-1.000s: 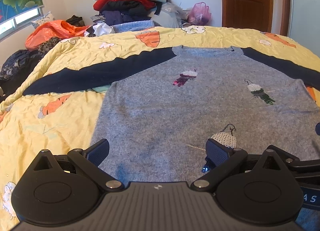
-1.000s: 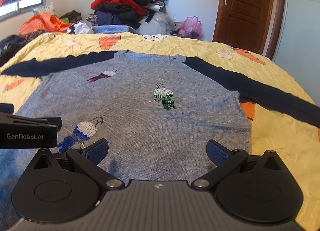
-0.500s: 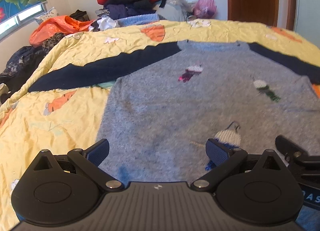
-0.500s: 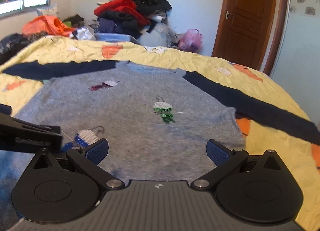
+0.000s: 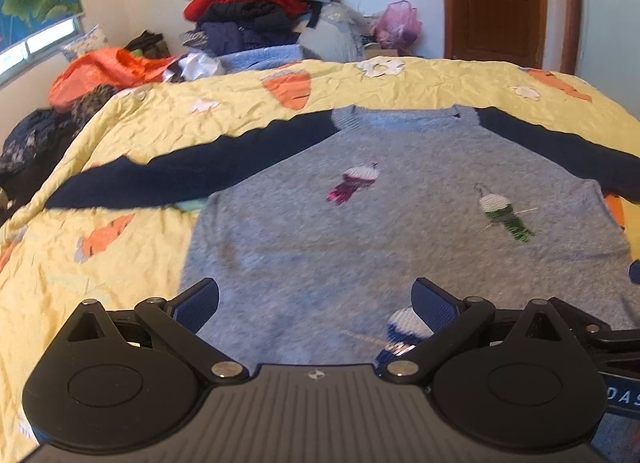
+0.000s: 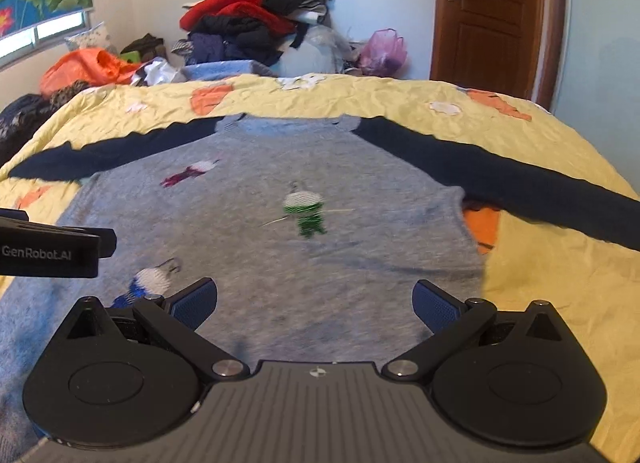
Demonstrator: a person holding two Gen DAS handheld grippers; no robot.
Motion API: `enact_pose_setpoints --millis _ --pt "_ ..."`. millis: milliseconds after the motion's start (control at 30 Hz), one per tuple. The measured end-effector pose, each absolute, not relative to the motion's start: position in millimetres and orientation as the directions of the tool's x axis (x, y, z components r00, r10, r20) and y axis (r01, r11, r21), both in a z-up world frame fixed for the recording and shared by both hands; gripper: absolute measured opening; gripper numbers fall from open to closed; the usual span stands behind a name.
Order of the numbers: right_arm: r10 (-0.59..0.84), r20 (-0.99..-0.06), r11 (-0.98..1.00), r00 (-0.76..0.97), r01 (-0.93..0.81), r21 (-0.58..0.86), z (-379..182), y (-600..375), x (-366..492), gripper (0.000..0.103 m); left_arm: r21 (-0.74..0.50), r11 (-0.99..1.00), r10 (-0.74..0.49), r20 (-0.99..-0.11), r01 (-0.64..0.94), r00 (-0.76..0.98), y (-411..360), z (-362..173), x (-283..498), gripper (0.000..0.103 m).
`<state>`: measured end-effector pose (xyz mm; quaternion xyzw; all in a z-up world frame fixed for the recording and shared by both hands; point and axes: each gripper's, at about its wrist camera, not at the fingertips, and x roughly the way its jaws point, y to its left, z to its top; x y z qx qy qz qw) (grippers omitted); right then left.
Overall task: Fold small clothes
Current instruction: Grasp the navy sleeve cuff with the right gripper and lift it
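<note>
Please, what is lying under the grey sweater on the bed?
The grey sweater lies flat on the yellow bedspread with orange carrot prints; one carrot shows partly at its edge. Anything else beneath the sweater is hidden.

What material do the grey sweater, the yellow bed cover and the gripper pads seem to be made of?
Grey sweater: a knitted yarn, probably wool or acrylic; matte, fuzzy surface, ribbed collar. Yellow bed cover: thin woven cloth, perhaps cotton; fine crumpled creases, printed carrots. Left gripper pads: likely blue rubber with a fine grid texture, on black plastic.
</note>
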<state>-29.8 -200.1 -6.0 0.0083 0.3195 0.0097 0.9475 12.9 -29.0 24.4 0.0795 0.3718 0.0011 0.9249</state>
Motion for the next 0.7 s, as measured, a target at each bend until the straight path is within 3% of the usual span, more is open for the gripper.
enact_pose_setpoints --millis 267,700 --pt "-0.118 -0.579 0.991 0.806 0.062 -0.115 -4.1 -237.1 -27.6 0.103 0.158 0.981 0.031 -0.701 0.112 0.712 -66.4 22.1 23.5 0.103" --pt "-0.139 -0.613 0.99 0.778 0.116 -0.077 -11.3 -329.5 -22.1 0.102 0.175 0.964 -0.013 -0.721 0.2 0.692 -138.8 12.1 45.2 0.103"
